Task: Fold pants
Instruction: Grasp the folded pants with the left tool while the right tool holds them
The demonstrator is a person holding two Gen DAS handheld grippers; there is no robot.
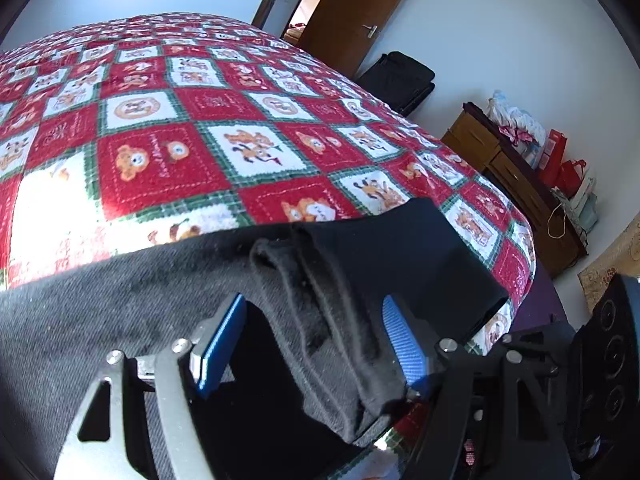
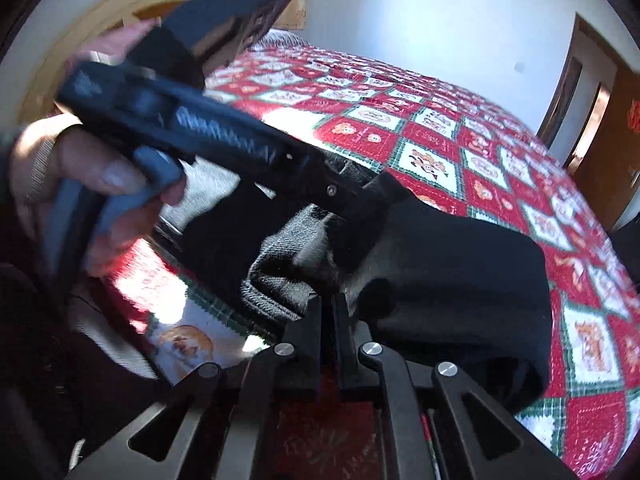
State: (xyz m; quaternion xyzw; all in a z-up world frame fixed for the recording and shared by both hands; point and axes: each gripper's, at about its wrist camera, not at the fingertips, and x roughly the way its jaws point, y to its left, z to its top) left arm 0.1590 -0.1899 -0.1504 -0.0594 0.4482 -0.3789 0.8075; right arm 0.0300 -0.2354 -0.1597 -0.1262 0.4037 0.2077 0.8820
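Observation:
Dark grey-black pants (image 1: 132, 300) lie on the red patchwork bedspread (image 1: 168, 160) near its front edge. In the left wrist view my left gripper (image 1: 312, 344) is open, its blue pads (image 1: 402, 340) standing wide apart on either side of a bunched, folded edge of the pants. In the right wrist view my right gripper (image 2: 328, 304) is shut on a bunched edge of the pants (image 2: 448, 272). The left gripper's black body (image 2: 224, 136), held in a hand, crosses the upper left of that view and reaches into the same fabric.
A brown door (image 1: 360, 12) stands open at the far wall. A black suitcase (image 1: 400, 78) sits beside it. A wooden cabinet (image 1: 516, 184) with bags on top lines the right wall. The bed's right edge (image 1: 528, 248) drops off close to the pants.

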